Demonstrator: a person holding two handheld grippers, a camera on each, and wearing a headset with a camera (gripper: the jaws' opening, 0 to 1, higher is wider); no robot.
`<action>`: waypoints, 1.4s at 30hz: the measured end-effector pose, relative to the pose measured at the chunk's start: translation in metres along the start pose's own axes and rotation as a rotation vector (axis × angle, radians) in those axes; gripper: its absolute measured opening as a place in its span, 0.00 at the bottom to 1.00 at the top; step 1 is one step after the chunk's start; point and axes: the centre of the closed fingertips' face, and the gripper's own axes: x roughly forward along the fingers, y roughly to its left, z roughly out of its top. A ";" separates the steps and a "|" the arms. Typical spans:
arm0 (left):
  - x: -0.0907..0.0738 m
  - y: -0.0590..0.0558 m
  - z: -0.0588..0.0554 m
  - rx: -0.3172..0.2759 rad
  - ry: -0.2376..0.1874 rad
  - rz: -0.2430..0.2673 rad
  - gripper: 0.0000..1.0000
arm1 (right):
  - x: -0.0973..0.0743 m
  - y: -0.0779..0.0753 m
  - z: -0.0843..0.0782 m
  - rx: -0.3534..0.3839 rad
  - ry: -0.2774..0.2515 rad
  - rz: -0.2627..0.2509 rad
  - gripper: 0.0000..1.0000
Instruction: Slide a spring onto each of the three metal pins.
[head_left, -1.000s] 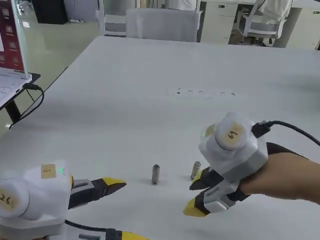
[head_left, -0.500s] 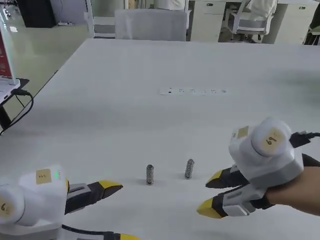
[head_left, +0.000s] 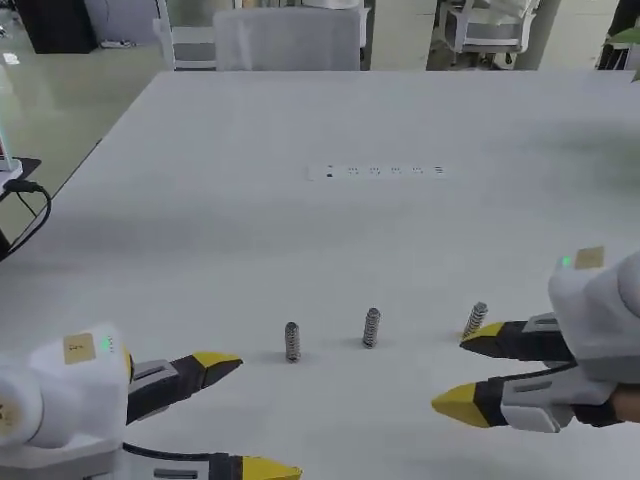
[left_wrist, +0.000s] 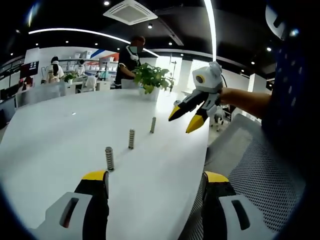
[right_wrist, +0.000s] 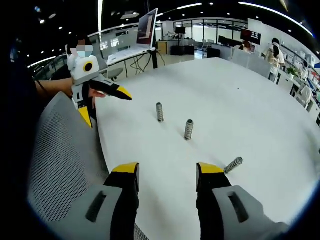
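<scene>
Yellow-tipped jaws on both tongs are spread wide apart, nothing held in either. From the head view, the left gripper (head_left: 248, 415) sits nearest at about 7 o'clock, jaws pointing toward 3 o'clock, and the right gripper (head_left: 458, 373) is at 4 o'clock pointing back toward 9, so the two kinda face each other across the near edge of the white table (head_left: 300, 230). Just past them, three springs stand in a row running 9 to 3. The left spring (head_left: 292, 342) and middle spring (head_left: 371, 327) are both upright and out in the open between the grippers. The right spring (head_left: 475, 320) leans over a bit and sits right beside the upper jaw tip of the right gripper; can't tell if it's actually touching. Further out toward 12 o'clock there's a flush row of sockets (head_left: 375, 171) set into the tabletop, and beyond the far edge a grey chair (head_left: 290, 38).
</scene>
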 end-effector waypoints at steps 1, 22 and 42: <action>0.000 0.000 0.000 0.000 0.000 0.001 0.72 | -0.002 -0.002 -0.001 0.006 -0.005 -0.008 0.46; 0.002 -0.001 -0.001 -0.021 -0.009 0.029 0.75 | -0.027 -0.027 -0.022 0.082 -0.160 -0.082 0.74; 0.001 0.008 -0.008 -0.049 -0.008 0.062 0.77 | -0.031 -0.034 -0.042 0.111 -0.175 -0.117 0.96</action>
